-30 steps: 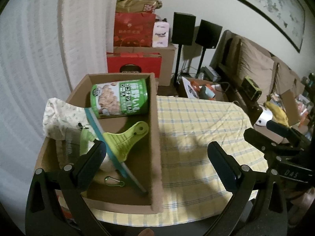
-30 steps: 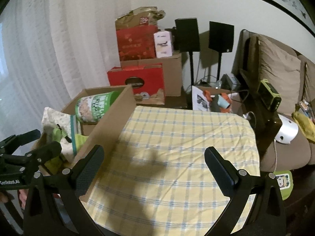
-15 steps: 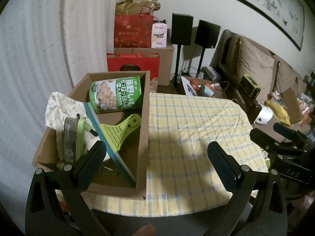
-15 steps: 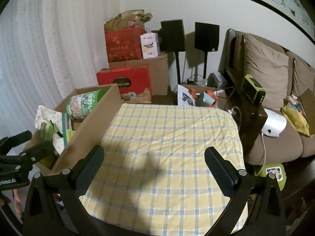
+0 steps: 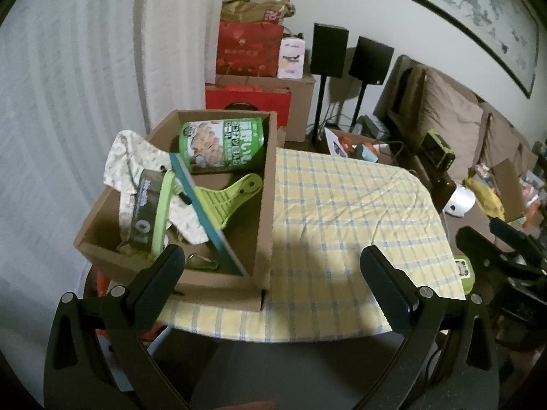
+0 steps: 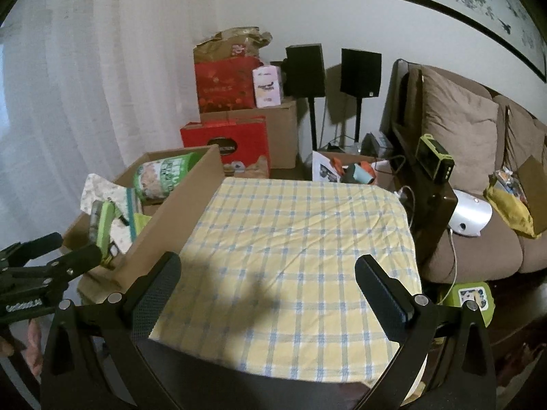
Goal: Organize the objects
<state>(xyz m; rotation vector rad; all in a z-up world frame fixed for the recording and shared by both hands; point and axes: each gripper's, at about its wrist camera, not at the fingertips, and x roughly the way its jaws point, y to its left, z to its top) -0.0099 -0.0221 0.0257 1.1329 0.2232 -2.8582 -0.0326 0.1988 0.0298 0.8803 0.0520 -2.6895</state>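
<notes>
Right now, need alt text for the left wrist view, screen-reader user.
An open cardboard box on a yellow checked tablecloth holds a green can on its side, a patterned cloth, a lime-green clip and other small items. The open, empty left gripper hovers in the foreground; the right gripper shows at the right edge.

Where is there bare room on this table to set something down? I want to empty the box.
The checked tablecloth is bare from the cardboard box across to its sofa-side edge. The box is crowded: green can, patterned cloth, green clip. Both grippers are open.
</notes>
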